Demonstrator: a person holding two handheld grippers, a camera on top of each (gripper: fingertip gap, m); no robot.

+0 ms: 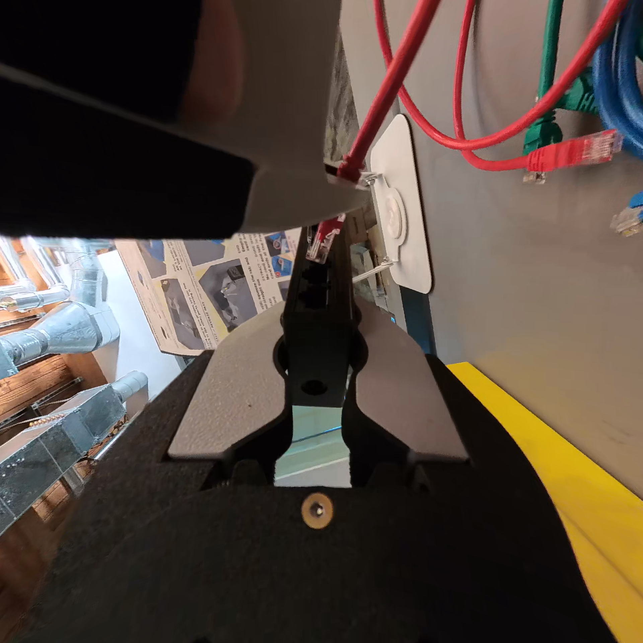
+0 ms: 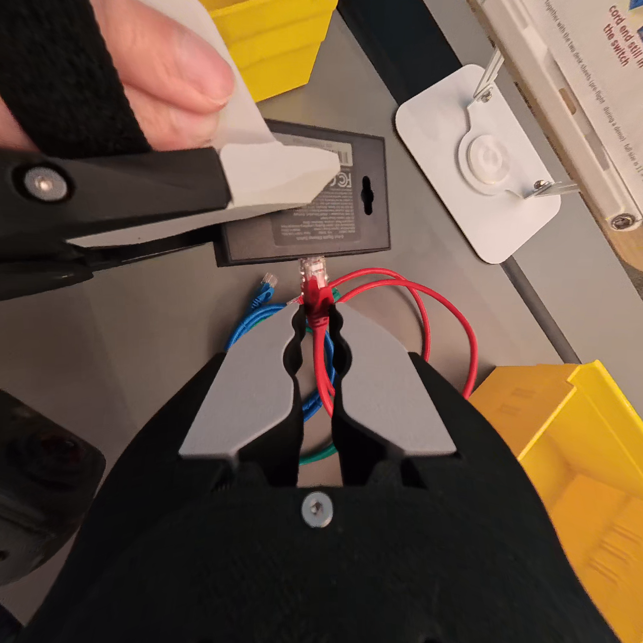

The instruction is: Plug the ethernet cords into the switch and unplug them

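Note:
My left gripper (image 1: pixel 320 313) is shut on the black switch (image 1: pixel 315 348) and holds it off the grey table, port side facing the cords. It also shows in the right wrist view (image 2: pixel 278 188), clamped on the switch (image 2: pixel 375 167). My right gripper (image 2: pixel 316 306) is shut on the boot of the red ethernet cord, whose clear plug (image 2: pixel 313 271) has its tip at the switch's port edge. The plug (image 1: pixel 322 243) also shows in the left wrist view, tilted just before the ports. I cannot tell whether it is partly in.
The red cord's other plug (image 1: pixel 574 149), a green cord (image 1: pixel 542 132) and a blue cord (image 1: pixel 619 87) lie loose on the grey table. A white stand plate (image 2: pixel 452 139) holds an instruction sheet (image 2: pixel 591 69). Yellow bins stand at the right (image 2: pixel 574 452) and behind (image 2: pixel 275 45). The gap from one gripper's tips to the other's is roughly 6 cm.

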